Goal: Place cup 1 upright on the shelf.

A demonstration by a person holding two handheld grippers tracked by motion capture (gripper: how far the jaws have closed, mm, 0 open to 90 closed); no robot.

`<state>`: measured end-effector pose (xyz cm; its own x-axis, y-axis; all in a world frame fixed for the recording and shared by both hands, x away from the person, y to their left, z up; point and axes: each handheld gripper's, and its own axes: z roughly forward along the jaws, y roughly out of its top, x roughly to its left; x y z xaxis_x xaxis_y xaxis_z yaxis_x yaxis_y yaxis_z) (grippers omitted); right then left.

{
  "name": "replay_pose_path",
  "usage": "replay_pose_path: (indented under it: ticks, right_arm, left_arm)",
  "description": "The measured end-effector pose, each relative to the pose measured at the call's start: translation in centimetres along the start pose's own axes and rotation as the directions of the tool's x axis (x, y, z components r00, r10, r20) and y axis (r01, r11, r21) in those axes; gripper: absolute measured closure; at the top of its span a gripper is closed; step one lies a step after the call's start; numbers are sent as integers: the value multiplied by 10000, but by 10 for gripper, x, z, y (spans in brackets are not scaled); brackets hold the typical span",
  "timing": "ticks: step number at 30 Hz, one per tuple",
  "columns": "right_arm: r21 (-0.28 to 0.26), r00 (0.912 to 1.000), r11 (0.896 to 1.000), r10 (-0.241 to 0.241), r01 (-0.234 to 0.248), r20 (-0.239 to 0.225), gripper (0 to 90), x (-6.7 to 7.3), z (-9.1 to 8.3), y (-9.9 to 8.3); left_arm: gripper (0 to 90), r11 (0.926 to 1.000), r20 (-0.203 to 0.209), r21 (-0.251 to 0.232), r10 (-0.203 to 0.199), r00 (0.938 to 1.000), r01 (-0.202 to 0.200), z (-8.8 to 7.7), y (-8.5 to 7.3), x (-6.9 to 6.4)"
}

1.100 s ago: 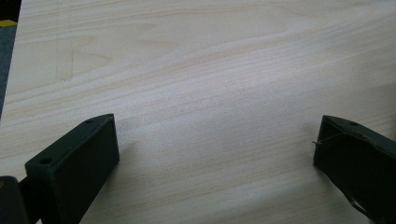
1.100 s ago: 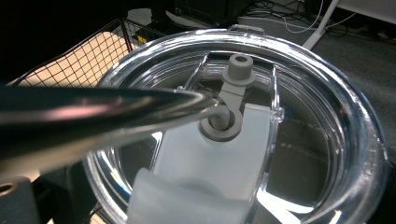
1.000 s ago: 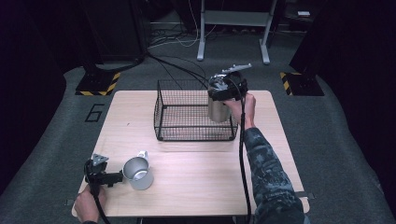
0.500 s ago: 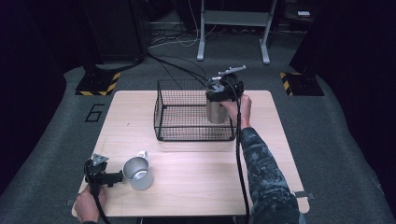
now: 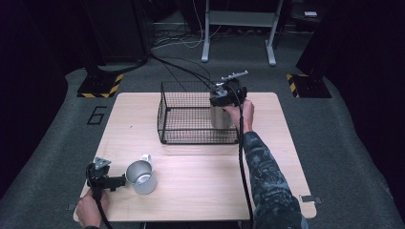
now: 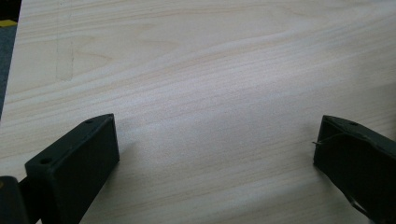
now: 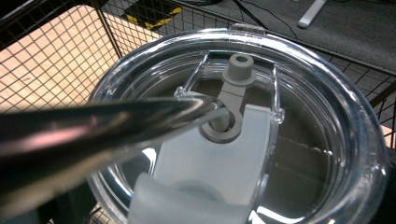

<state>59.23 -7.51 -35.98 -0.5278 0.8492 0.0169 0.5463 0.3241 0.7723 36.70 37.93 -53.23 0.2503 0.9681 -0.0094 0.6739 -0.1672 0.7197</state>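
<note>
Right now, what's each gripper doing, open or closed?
Left gripper: open, holding nothing, beside the mug.
Right gripper: cannot tell, on the tumbler in the basket.

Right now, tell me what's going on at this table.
A person works with a gripper in each hand. The right gripper holds a steel tumbler with a clear lid at the right end of the wire basket, apparently lowering it in. The left gripper rests open near the table's front left corner, beside a metal mug that stands upright outside the basket.
</note>
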Motion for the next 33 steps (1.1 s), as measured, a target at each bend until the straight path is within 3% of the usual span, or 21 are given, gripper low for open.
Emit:
replay_pose_path:
  ticks: [16,33]
  right_arm:
    - [520,9997,9984,199,-208,169,31,7,20,-4]
    - [691,9984,9968,360,-391,447,29,6,30,-15]
  left_arm:
    - [0,10000,-2,-3,-6,10000,6,0,0,0]
    - [0,10000,7,-3,-2,10000,2,0,0,0]
